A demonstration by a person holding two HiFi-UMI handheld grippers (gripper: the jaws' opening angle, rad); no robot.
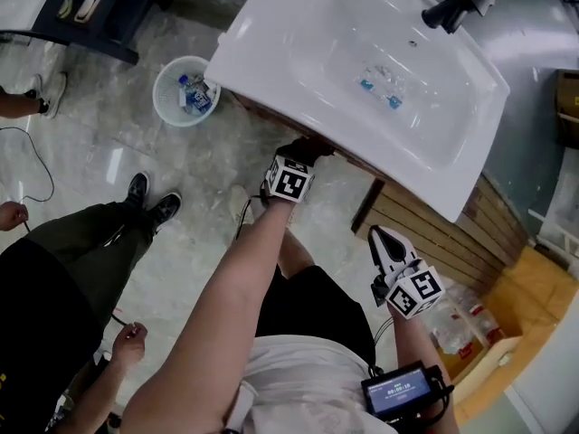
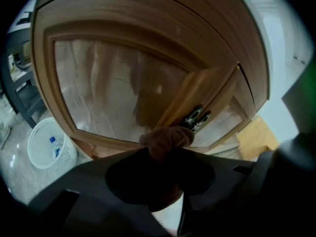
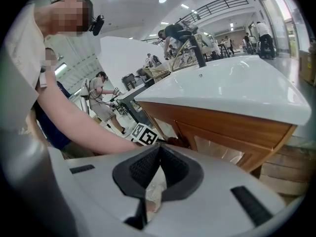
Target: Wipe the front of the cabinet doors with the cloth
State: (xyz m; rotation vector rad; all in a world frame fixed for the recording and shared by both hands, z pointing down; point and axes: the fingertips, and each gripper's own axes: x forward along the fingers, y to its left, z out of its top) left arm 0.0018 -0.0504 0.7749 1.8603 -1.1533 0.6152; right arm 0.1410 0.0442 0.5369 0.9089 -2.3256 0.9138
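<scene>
My left gripper is shut on a bunched brown cloth, held against the lower frame of the wooden cabinet door with its frosted panel. Metal handles sit just right of the cloth. In the head view the left gripper reaches under the white sink's rim, its tips partly hidden. My right gripper hangs apart from the cabinet, below and to the right, shut with nothing in it. In its own view the right gripper points at the cabinet front from the side.
A white basket with bottles stands on the floor left of the cabinet. A person stands at the left. A cardboard box and wooden slats lie to the right. A black faucet tops the sink.
</scene>
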